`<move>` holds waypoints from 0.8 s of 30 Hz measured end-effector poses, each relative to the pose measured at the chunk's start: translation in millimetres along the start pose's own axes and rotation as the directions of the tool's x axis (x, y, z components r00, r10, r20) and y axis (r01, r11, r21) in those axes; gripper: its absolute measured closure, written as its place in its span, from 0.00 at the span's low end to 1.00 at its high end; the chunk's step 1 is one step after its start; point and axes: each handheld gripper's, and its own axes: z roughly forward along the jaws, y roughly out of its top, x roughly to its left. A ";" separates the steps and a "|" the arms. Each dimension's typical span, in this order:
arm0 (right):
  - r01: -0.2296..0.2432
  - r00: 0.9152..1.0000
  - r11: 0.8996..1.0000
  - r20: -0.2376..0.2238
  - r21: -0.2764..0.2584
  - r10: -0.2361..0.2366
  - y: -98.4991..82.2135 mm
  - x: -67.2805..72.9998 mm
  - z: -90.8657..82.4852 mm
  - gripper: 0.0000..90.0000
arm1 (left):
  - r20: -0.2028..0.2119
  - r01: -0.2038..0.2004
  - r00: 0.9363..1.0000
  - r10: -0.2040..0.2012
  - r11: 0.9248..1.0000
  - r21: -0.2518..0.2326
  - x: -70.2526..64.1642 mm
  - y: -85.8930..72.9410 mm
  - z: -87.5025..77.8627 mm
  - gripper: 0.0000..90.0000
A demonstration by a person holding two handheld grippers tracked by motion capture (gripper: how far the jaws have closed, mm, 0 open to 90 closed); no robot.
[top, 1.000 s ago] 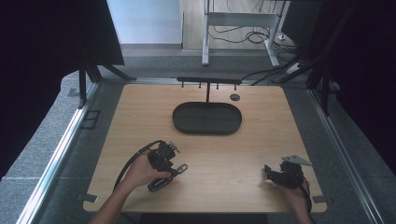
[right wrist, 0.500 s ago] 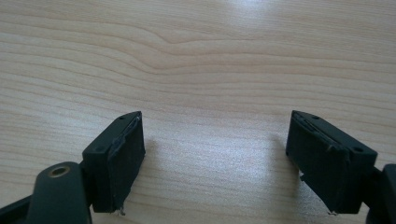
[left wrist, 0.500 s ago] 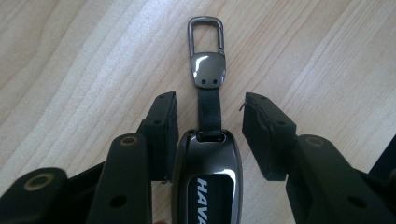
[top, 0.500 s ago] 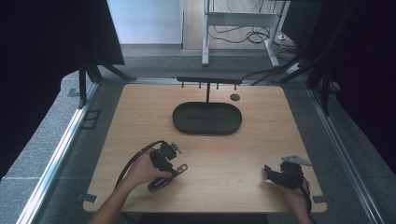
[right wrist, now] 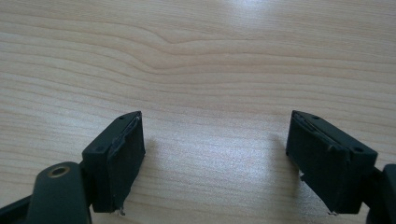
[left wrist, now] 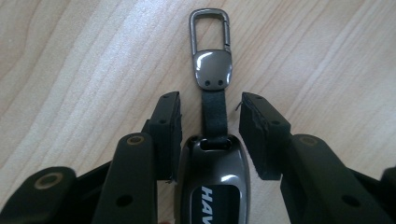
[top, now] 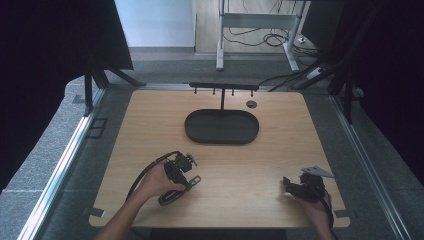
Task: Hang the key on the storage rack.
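Pale wood grain runs across the table (top: 260, 165), which stands on grey carpet with dark curtains at both sides and cables on the floor at the far end.

Near the left front lies a dark key fob (left wrist: 215, 179) with part of a white word on its face. A short black strap (left wrist: 213, 114) leads from it to a metal plate and a carabiner clip (left wrist: 210, 29), all flat on the wood. The left gripper (left wrist: 210, 123) straddles this piece: its jaws stand narrowly apart, one on each side of the strap and the fob's top, with a gap showing on both sides, so nothing is pinched yet.

The step in hand looks like lining up for a grasp on the fob. The next move would call for closing squarely on the fob or strap.

Farther off, a dark oval tray (top: 221, 126) sits mid-table, and behind it a black rack (top: 223, 88) with small hooks under its bar, a likely place to hang the clip.

At the near right, the right gripper (right wrist: 215, 163) rests low over bare wood, jaws wide and empty.
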 end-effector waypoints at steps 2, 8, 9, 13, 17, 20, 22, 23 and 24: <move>0.000 1.000 1.000 0.000 0.000 0.000 0.0 0.0 0.0 0.22 | -0.006 -0.007 1.000 0.007 1.000 0.008 -0.7 1.7 0.2 0.68; 0.000 1.000 1.000 0.000 0.000 0.000 0.0 0.0 0.0 0.22 | -0.017 -0.026 0.999 0.027 0.999 0.041 -1.5 5.2 4.2 0.70; 0.000 1.000 1.000 0.000 0.000 0.000 0.0 0.0 0.0 0.22 | -0.020 -0.028 0.999 0.029 0.999 0.040 -1.5 5.3 4.8 0.70; 0.000 1.000 1.000 0.000 0.000 0.000 0.0 0.0 0.0 0.22 | -0.023 -0.026 0.999 0.027 0.999 0.038 -1.4 5.4 4.9 0.72; 0.000 1.000 1.000 -0.001 0.000 0.000 0.0 -0.2 -0.1 0.22 | -0.051 -0.038 0.998 0.040 0.998 0.045 -4.4 5.9 5.3 0.76; -0.001 1.000 1.000 -0.001 0.001 0.001 -0.1 -0.1 -0.2 0.22 | -0.075 -0.049 0.996 0.052 0.998 0.048 -7.9 6.1 5.9 0.77; -0.001 1.000 1.000 -0.001 0.000 0.001 -0.1 -0.1 -0.1 0.22 | -0.075 -0.055 0.995 0.059 0.997 0.046 -9.1 6.0 5.9 0.79; -0.001 1.000 1.000 0.000 0.000 0.001 -0.1 -0.1 -0.1 0.22 | -0.075 -0.056 0.995 0.059 0.997 0.045 -9.5 5.9 5.9 0.80; -0.001 1.000 1.000 0.000 0.000 0.001 -0.1 0.0 -0.1 0.22 | -0.075 -0.056 0.995 0.059 0.997 0.043 -9.9 5.9 6.0 0.81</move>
